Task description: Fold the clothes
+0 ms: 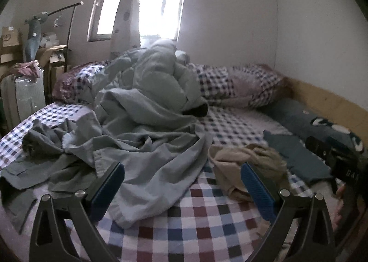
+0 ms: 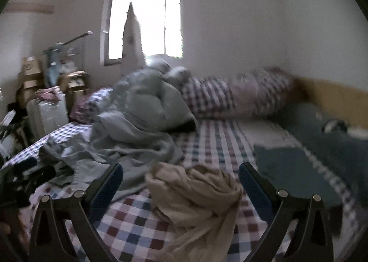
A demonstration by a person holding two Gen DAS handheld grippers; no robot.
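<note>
A crumpled beige garment (image 1: 248, 160) (image 2: 195, 197) lies on the checked bed sheet (image 1: 184, 223) (image 2: 128, 223). A flat dark blue garment (image 1: 296, 156) (image 2: 294, 174) rests to its right. A rumpled grey-green shirt (image 1: 41, 160) sprawls at the left, beside a grey-blue duvet (image 1: 147, 124) (image 2: 138, 119). My left gripper (image 1: 181, 181) hovers open over the duvet's edge, holding nothing. My right gripper (image 2: 181, 183) is open just above the beige garment, empty. In the left wrist view the right gripper's black body (image 1: 340, 160) shows at the right edge.
Checked pillows (image 1: 237, 85) (image 2: 230, 94) line the back wall under a bright window (image 1: 140, 2). A wooden bed frame (image 1: 326, 98) runs along the right. A dark cushion (image 1: 317, 124) lies by it. Cardboard boxes (image 1: 13, 43) and a white suitcase (image 1: 23, 94) crowd the left of the bed.
</note>
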